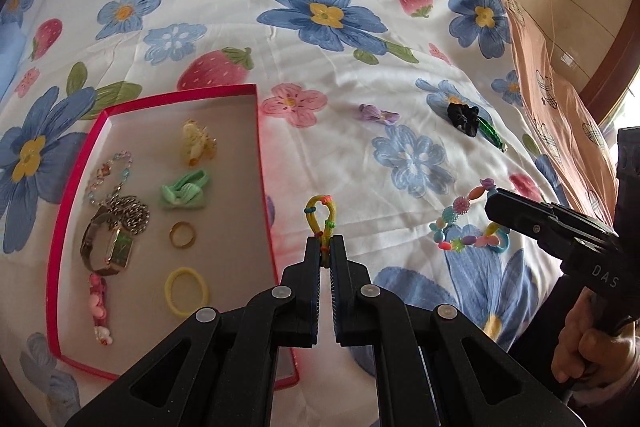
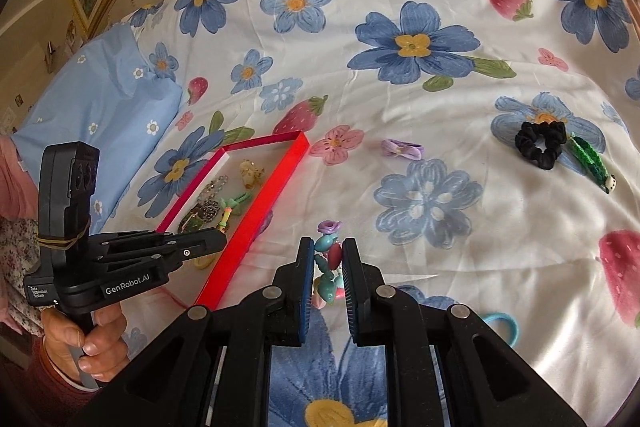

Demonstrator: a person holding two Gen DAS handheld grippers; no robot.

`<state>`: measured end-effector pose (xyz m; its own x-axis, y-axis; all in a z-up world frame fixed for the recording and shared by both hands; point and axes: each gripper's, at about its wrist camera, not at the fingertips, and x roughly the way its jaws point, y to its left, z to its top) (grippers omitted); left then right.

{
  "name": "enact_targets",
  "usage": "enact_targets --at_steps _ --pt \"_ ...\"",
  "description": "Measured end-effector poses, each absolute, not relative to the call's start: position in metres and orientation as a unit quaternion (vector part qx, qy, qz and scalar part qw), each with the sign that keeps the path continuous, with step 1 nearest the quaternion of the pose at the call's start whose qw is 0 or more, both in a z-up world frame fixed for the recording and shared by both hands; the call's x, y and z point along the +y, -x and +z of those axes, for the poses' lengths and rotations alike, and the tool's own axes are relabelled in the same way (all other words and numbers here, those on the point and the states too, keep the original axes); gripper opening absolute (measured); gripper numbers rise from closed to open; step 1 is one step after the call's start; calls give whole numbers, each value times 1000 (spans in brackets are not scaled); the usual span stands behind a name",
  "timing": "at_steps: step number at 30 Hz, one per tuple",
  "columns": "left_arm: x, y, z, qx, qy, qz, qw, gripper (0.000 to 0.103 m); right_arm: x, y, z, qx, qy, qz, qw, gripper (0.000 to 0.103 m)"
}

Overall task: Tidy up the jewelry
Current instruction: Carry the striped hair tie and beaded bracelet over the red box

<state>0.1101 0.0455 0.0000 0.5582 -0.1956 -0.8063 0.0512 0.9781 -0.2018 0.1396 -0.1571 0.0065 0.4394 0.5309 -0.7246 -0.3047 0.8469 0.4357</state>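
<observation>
While left claw (image 1: 326, 247) pinches yellow hair tie (image 1: 320, 217) beside red tray (image 1: 266, 163), right claw (image 2: 324, 267) clamps beaded bracelet (image 2: 330, 259)

Right tongs (image 2: 328, 259) clamp a colourful bead bracelet (image 2: 329, 269) above the flowered bedsheet (image 2: 400, 115), beside the red tray (image 2: 256, 211).

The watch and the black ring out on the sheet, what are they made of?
The watch looks like polished metal: its band glints silver-gold and the square face mirrors green. The black ring seems a soft fabric scrunchie, satin perhaps: gathered folds with a faint sheen.
</observation>
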Motion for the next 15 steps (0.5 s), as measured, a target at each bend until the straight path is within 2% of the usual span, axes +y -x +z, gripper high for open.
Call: enact_targets --at_steps 15 --pt "98 -66 4 465 102 -18 880 4 -99 -130 10 471 -95 303 823 14"
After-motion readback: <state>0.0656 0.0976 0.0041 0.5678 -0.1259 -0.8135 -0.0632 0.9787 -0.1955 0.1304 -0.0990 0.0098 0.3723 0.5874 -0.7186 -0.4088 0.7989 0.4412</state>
